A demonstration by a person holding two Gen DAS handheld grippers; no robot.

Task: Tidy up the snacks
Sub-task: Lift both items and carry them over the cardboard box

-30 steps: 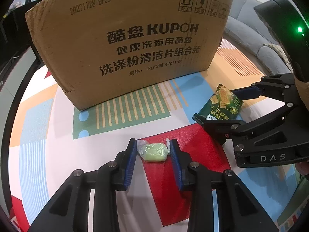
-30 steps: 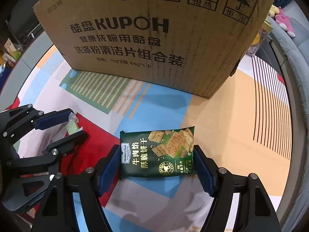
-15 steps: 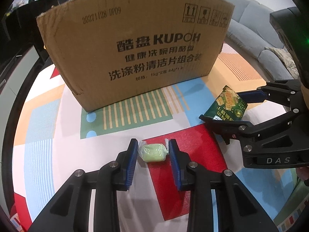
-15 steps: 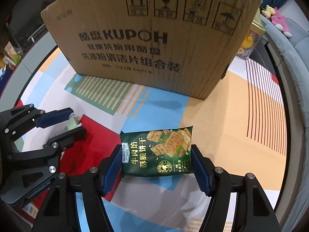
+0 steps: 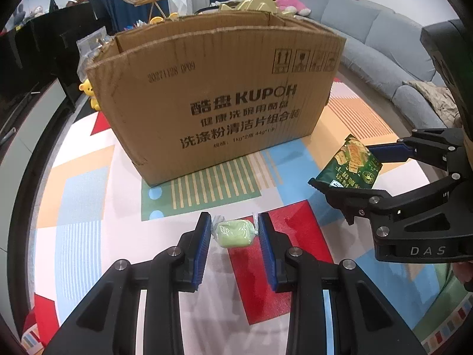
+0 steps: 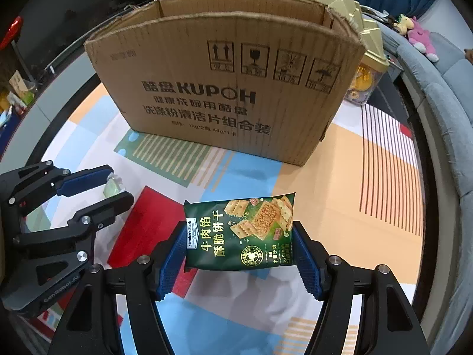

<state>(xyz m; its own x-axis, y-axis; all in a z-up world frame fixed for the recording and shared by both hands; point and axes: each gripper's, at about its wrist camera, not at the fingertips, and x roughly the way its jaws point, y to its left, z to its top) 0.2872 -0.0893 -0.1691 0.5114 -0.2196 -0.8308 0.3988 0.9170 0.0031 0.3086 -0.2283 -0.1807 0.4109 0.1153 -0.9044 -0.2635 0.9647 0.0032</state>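
My left gripper (image 5: 235, 226) is shut on a small green wrapped candy (image 5: 235, 233) and holds it above the patterned mat. My right gripper (image 6: 239, 238) is shut on a dark green cracker packet (image 6: 241, 235), also lifted off the mat. Each gripper shows in the other view: the right gripper (image 5: 359, 168) with the packet (image 5: 351, 164), the left gripper (image 6: 97, 185) with the candy (image 6: 113, 185). An open brown cardboard box (image 5: 218, 100) printed KUPOH stands upright ahead of both grippers; it also shows in the right wrist view (image 6: 224, 85). Its inside is hidden.
A colourful patterned mat (image 5: 88, 195) covers the floor. A grey sofa (image 5: 378, 41) curves along the right. Gold boxes and plush toys (image 6: 366, 29) sit behind the box. A dark cabinet (image 5: 32, 59) stands at the left.
Both grippers have risen and pulled back with their snacks, so the box's open top edge has come into view. The grips are unchanged.
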